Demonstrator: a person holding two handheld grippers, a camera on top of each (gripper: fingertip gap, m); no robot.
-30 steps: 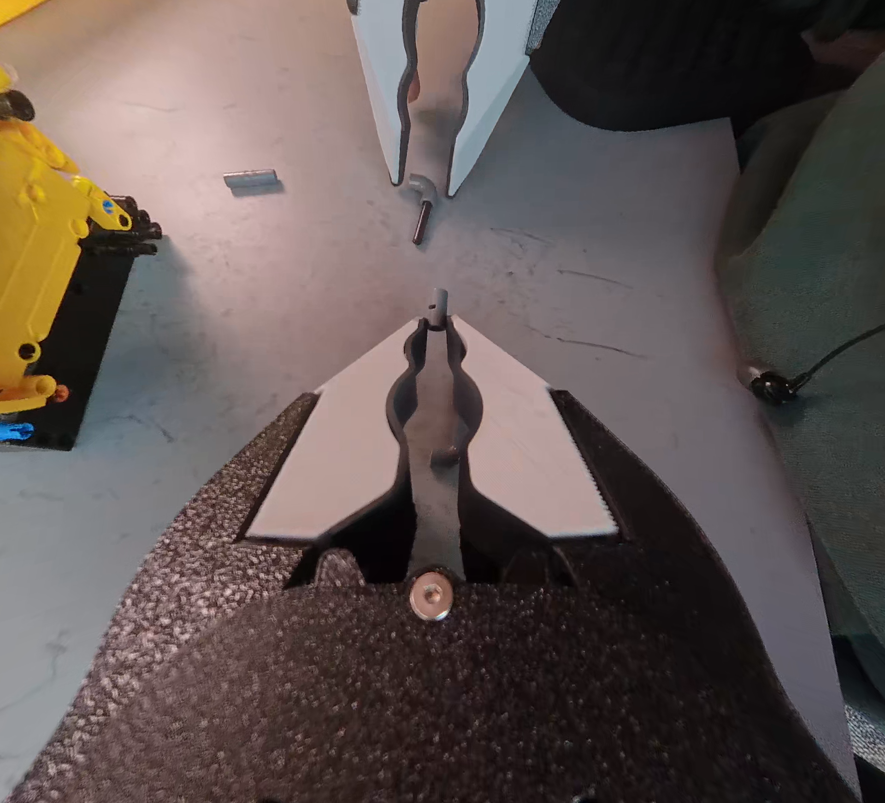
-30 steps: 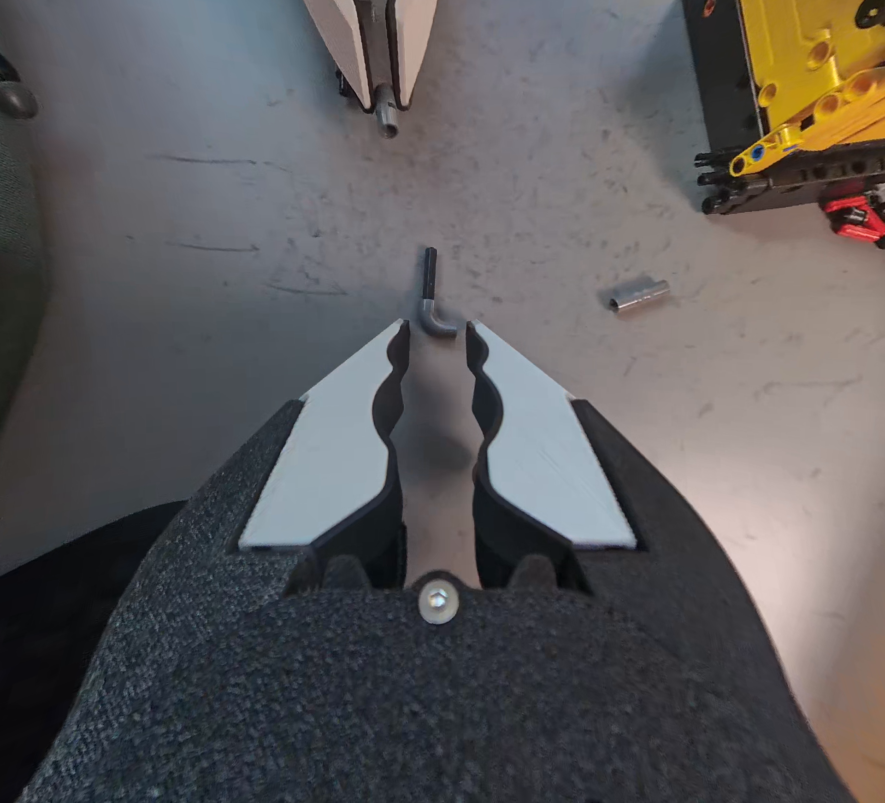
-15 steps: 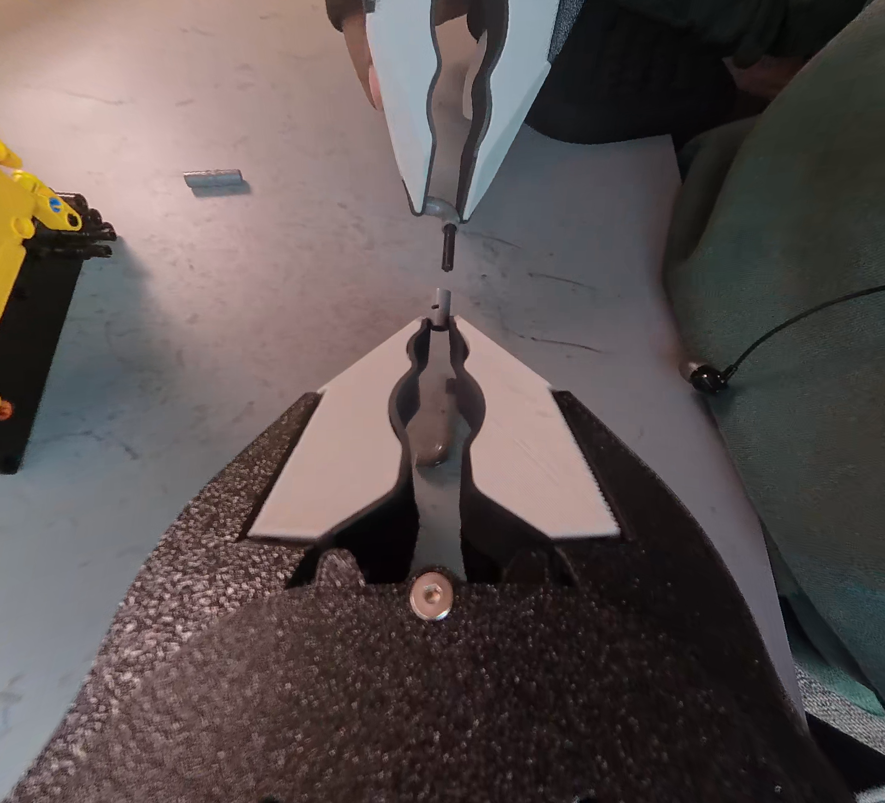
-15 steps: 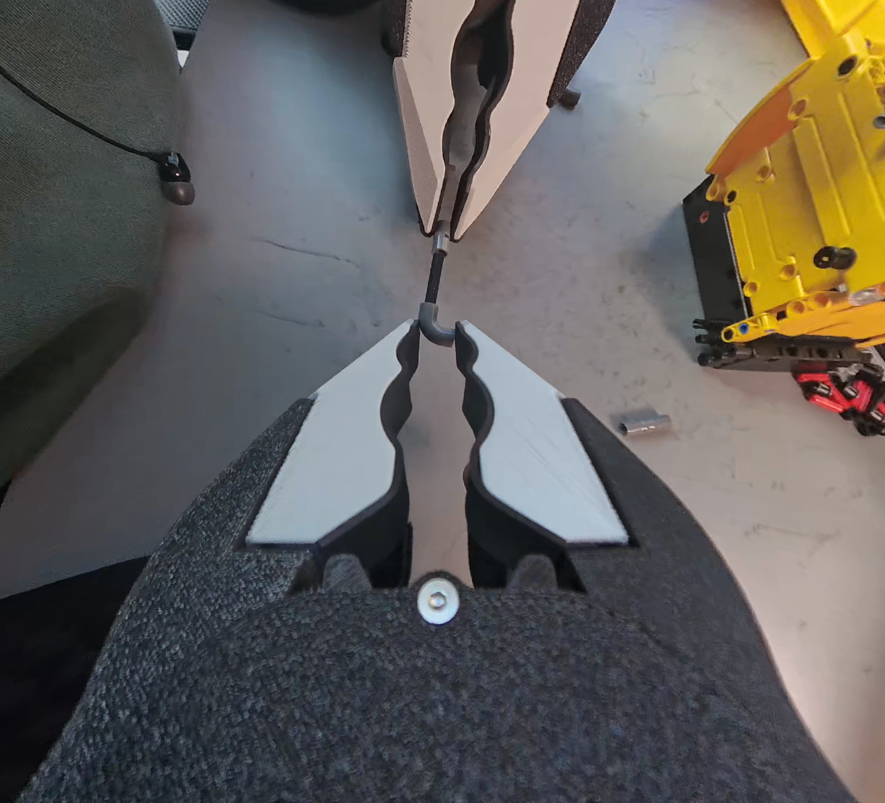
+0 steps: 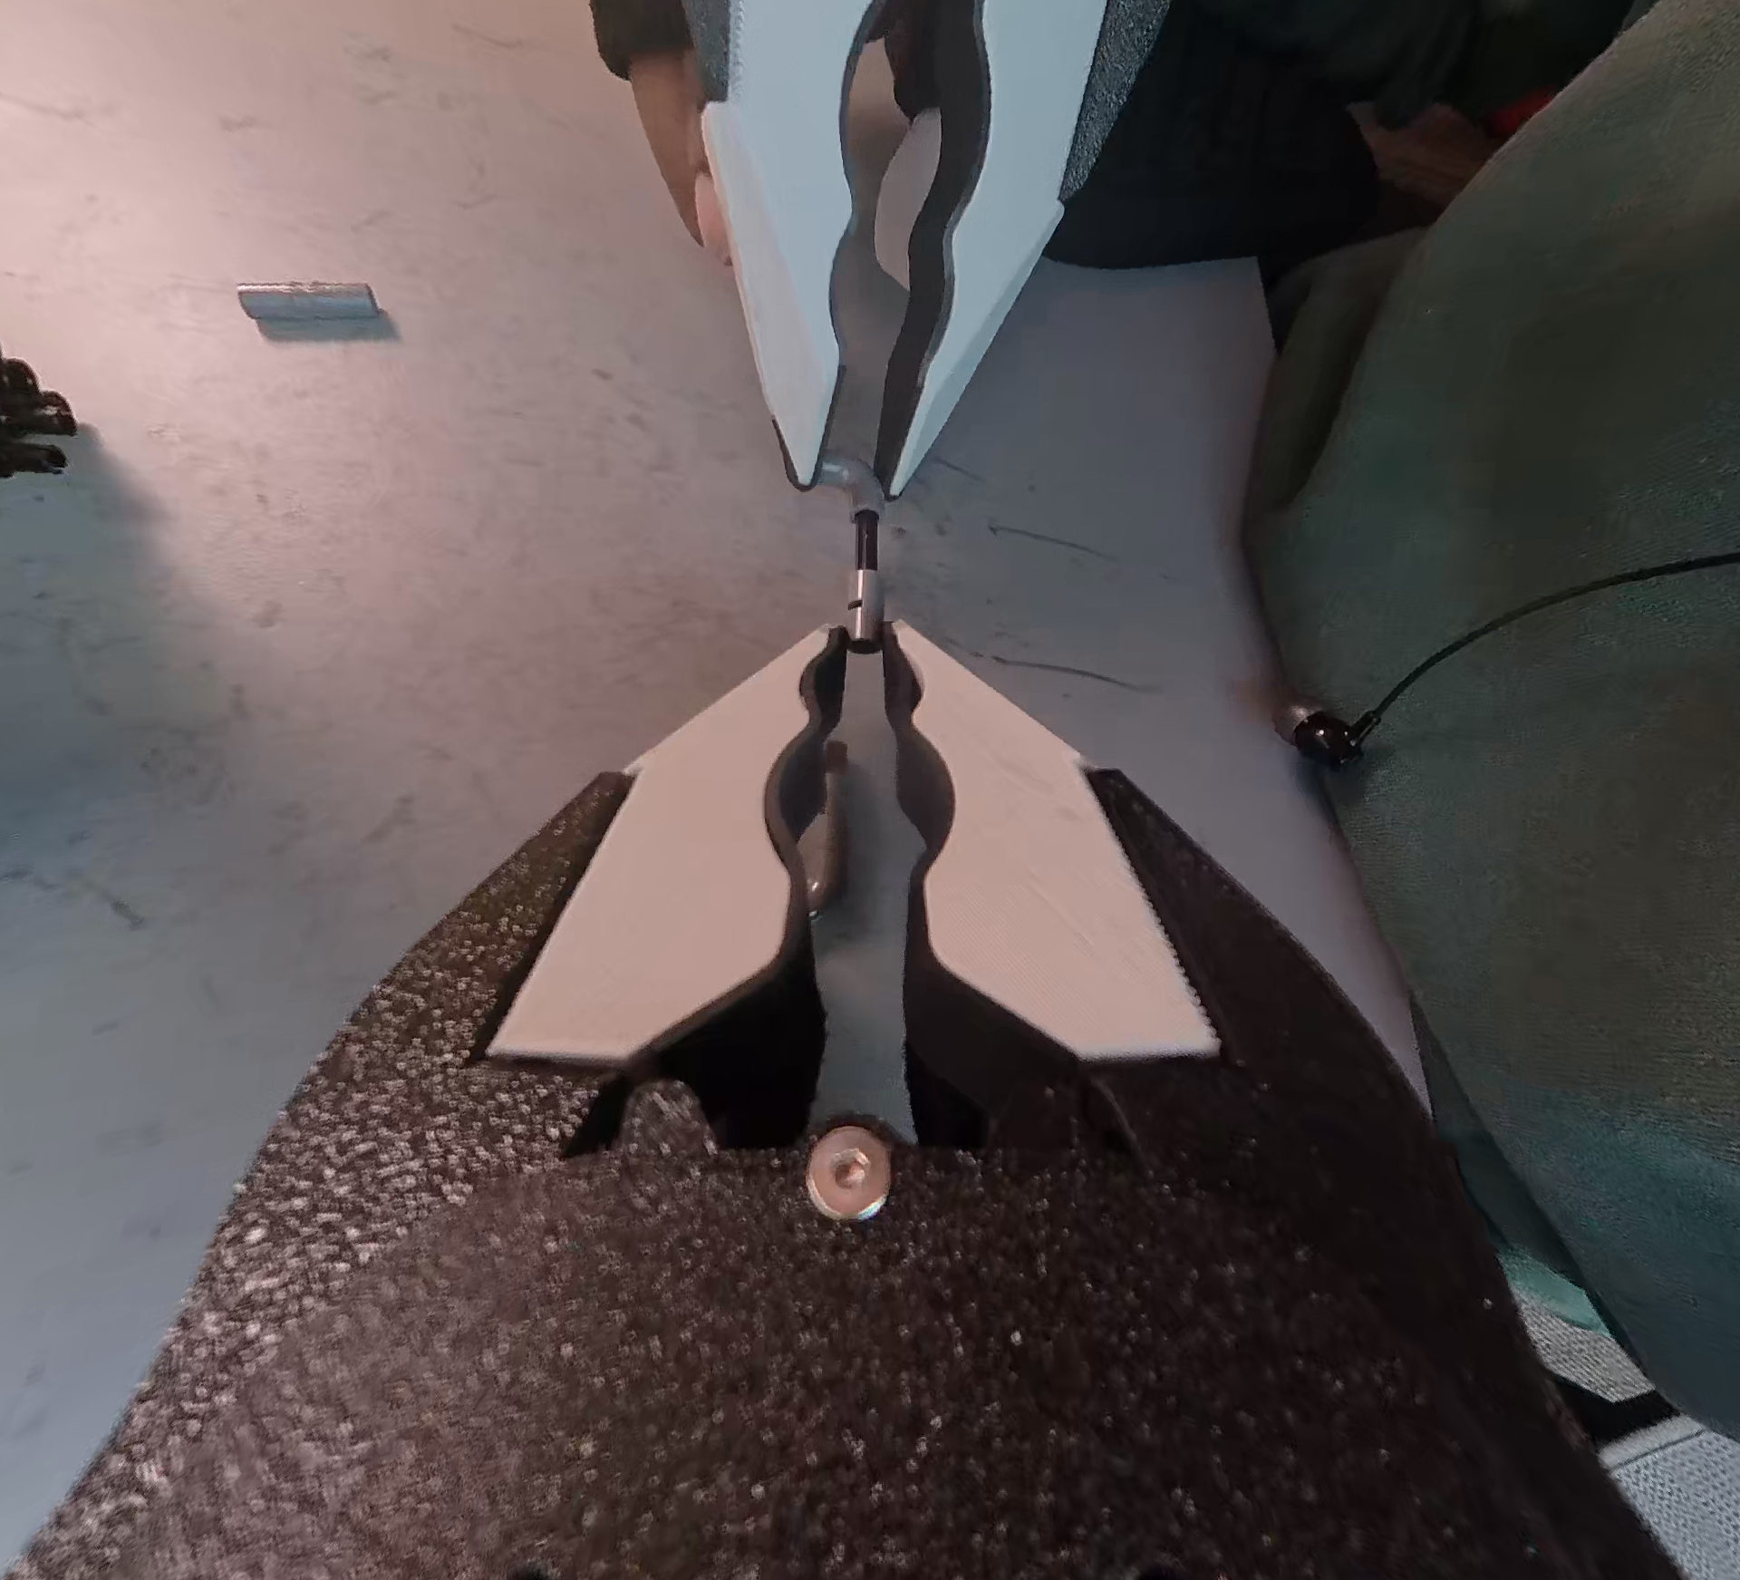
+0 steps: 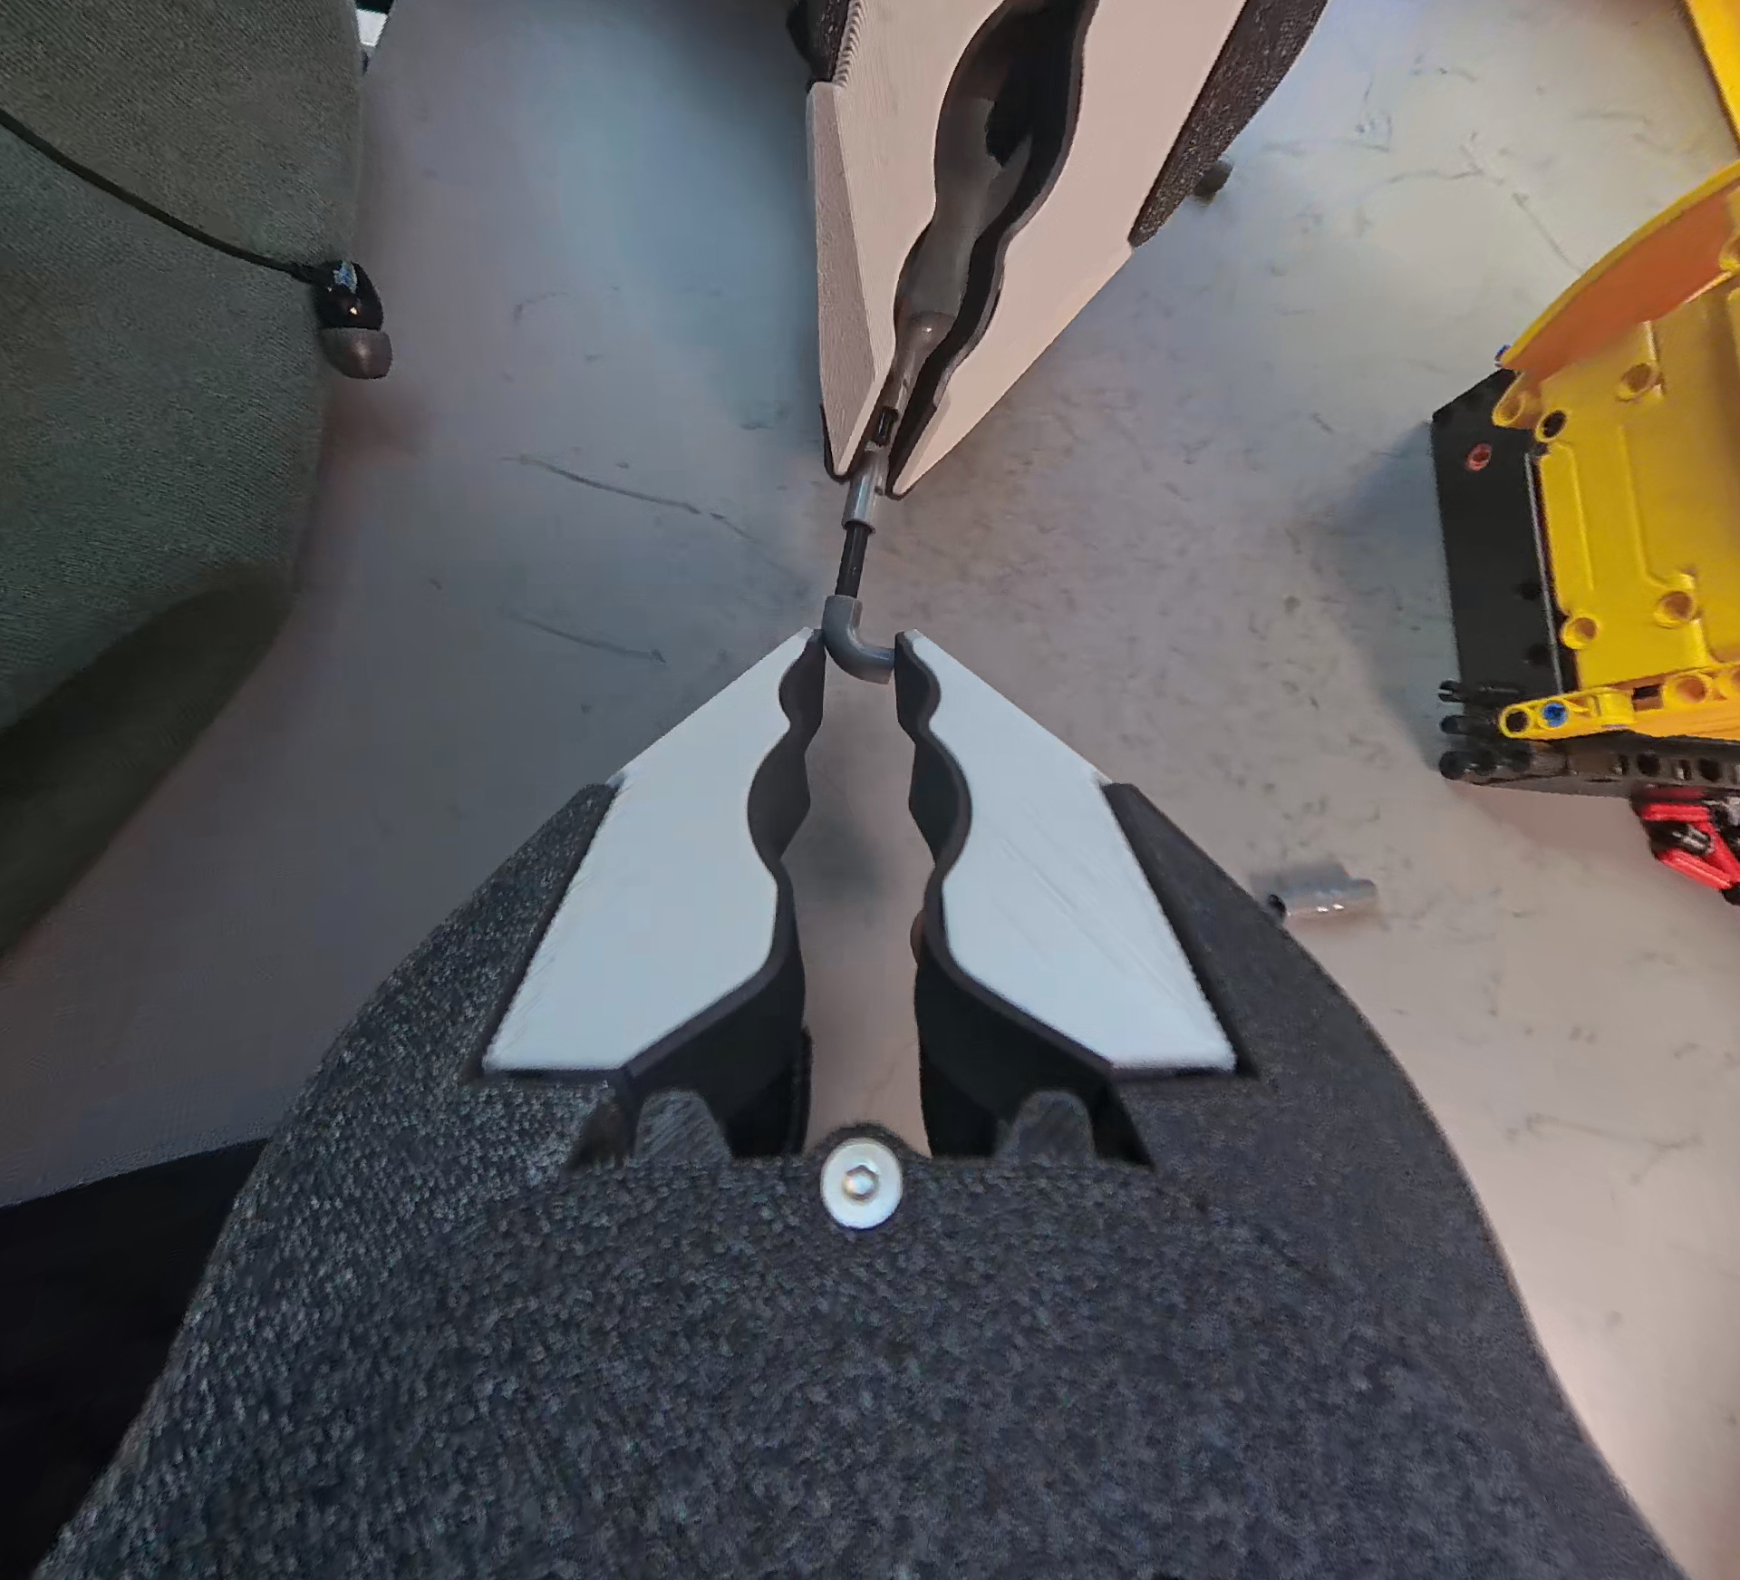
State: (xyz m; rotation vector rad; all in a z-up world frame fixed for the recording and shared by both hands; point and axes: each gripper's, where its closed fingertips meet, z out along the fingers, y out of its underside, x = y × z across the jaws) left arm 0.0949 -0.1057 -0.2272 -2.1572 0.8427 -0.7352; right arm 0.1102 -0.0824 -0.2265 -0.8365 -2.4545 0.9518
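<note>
Right gripper (image 6: 852, 649) pinched on grey elbow piece (image 6: 855, 645) carrying a black axle (image 6: 852, 565); left gripper (image 5: 861, 640) clamped on grey sleeve (image 5: 861, 598), axle tip at its mouth, above the table (image 5: 377, 593). Best kept collinear, pressed gently. Yellow model (image 6: 1619, 555) only in right view.
</note>
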